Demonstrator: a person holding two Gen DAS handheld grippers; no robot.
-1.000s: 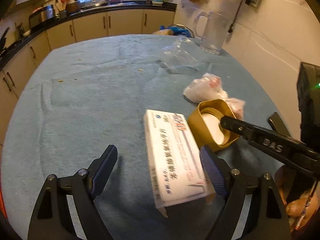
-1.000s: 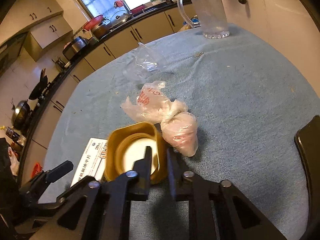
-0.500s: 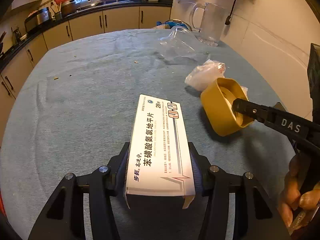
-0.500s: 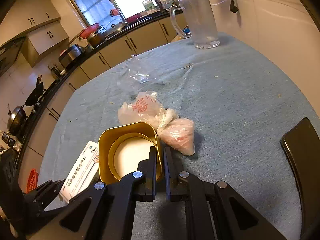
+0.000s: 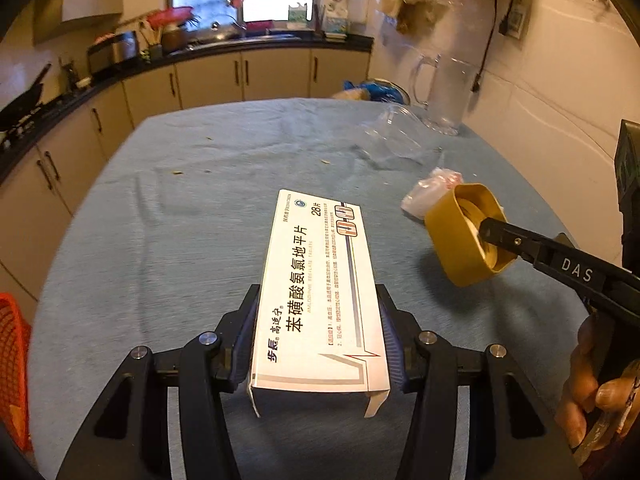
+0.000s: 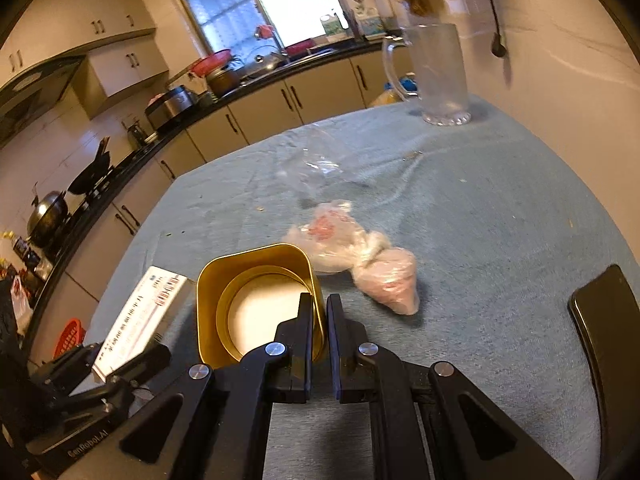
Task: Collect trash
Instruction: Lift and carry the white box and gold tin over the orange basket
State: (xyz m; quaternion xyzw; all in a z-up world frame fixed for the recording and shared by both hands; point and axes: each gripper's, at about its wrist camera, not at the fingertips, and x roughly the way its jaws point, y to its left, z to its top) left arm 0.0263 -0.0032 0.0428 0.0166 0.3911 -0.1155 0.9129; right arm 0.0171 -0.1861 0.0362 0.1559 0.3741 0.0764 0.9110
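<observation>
My left gripper is shut on a white medicine box with Chinese print and holds it above the blue table cloth. The box also shows in the right wrist view. My right gripper is shut on the rim of a gold tin and holds it off the table; the tin shows tilted in the left wrist view. A knotted pink-white plastic bag lies just beyond the tin. A crumpled clear plastic wrapper lies farther back.
A glass pitcher stands at the far right of the table by the wall. A black phone lies at the right edge. An orange basket is off the table's left side. Kitchen cabinets run behind.
My left gripper closed on the medicine box and lifted it. My right gripper has raised the gold tin off the table and tilted it.
</observation>
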